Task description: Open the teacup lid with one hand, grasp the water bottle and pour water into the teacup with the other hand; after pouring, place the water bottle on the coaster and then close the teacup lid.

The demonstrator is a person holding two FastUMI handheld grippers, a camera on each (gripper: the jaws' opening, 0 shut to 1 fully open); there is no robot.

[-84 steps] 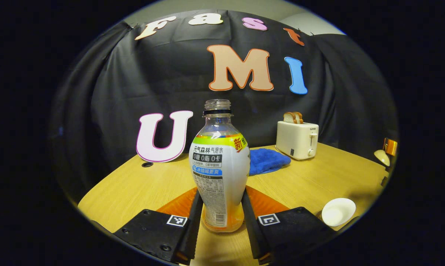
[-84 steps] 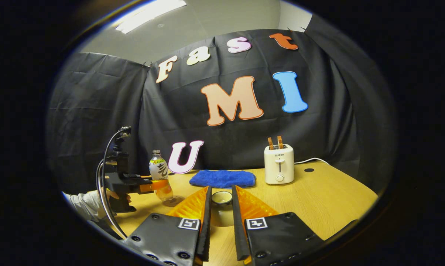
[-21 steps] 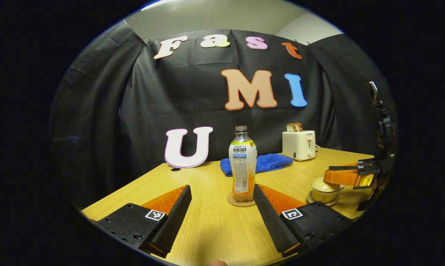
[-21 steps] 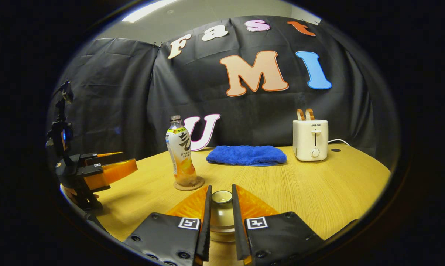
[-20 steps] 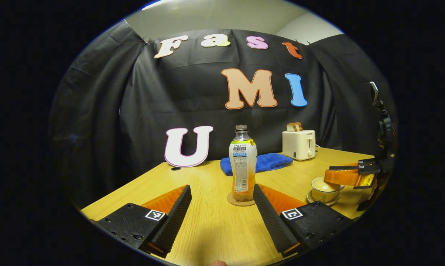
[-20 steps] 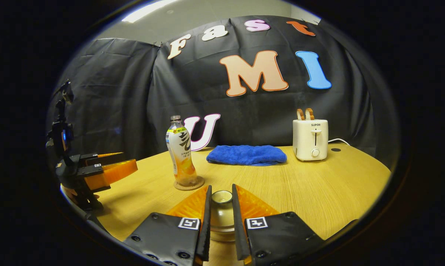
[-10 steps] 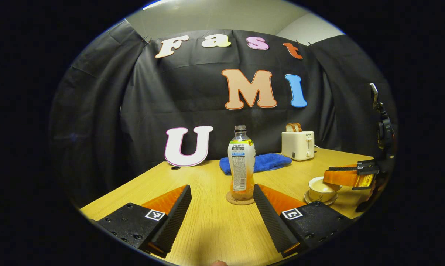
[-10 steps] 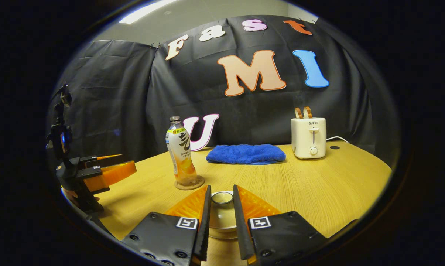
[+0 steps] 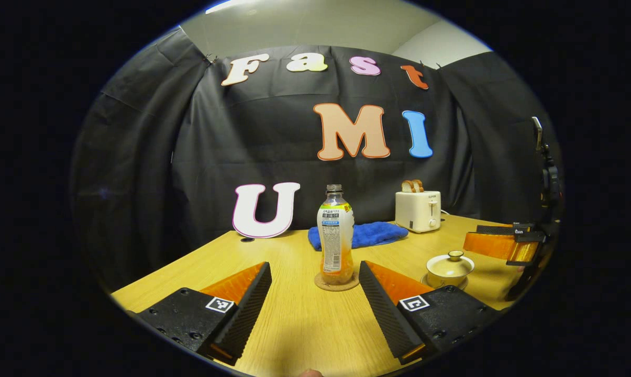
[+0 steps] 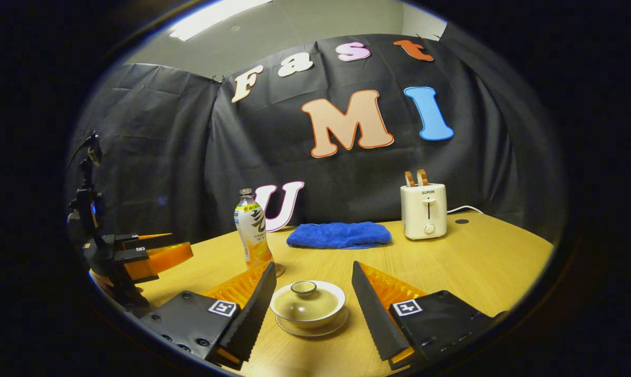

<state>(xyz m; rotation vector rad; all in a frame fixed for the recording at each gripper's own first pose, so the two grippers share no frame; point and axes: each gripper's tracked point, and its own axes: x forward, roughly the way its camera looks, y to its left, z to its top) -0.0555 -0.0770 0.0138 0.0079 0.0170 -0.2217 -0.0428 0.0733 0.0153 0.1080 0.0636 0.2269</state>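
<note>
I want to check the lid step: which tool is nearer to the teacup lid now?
Right. The right tool is open with a finger on either side of the teacup lid. The left tool faces the water bottle, the teacup off to its side.

Coaster (image 10: pixel 277 270) mostly hidden behind right gripper's finger (image 10: pixel 250 309) in right gripper view. Toaster (image 9: pixel 418 210) label too small to tell. Other gripper (image 9: pixel 504 244) partly cut off at left gripper view's edge.

Bottle (image 9: pixel 335 230) on coaster (image 9: pixel 336 283); lidded teacup (image 9: pixel 449 266) right; towel (image 9: pixel 357 234), toaster (image 9: pixel 417 210) behind.
</note>
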